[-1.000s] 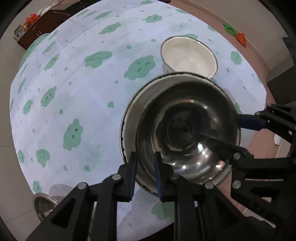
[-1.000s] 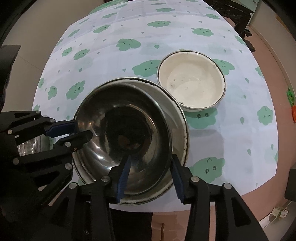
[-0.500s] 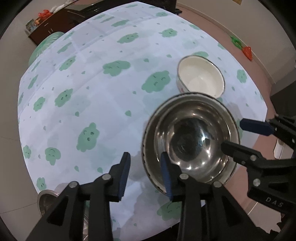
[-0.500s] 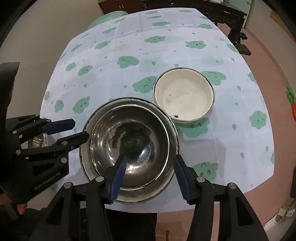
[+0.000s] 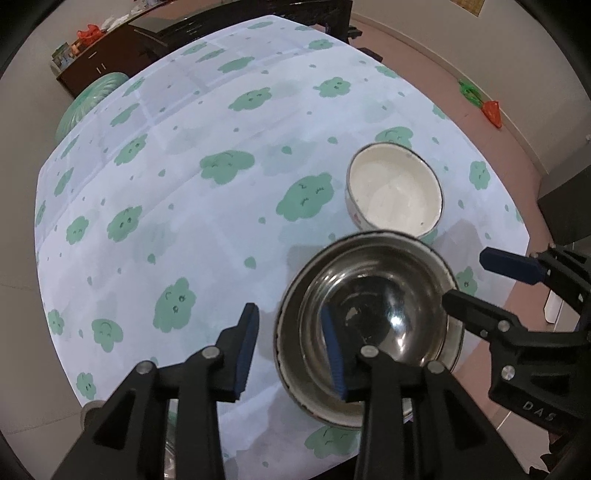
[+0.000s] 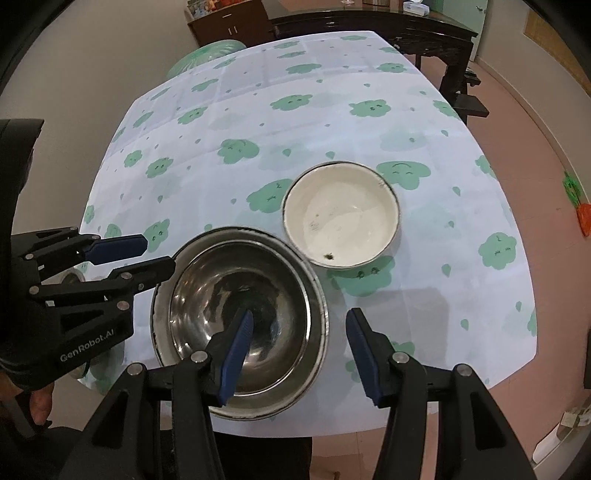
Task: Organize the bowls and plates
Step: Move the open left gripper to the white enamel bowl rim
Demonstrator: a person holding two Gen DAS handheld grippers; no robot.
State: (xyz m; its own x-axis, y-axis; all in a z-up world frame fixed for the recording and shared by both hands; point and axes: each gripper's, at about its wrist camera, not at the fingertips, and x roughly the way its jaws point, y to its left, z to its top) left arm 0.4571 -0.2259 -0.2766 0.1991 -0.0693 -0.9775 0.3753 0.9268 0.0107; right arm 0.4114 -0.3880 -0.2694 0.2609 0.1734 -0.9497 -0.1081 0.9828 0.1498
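While both hover spread above nested steel bowls (image 6: 240, 317), left fingers (image 5: 247, 350), right fingers (image 6: 364, 354) hold nothing.

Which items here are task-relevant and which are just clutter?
Job:
steel bowl, nested in a larger rimmed bowl
white enamel bowl
left tongs and right tongs, both open

Lying about:
cloud-print tablecloth
dark sideboard
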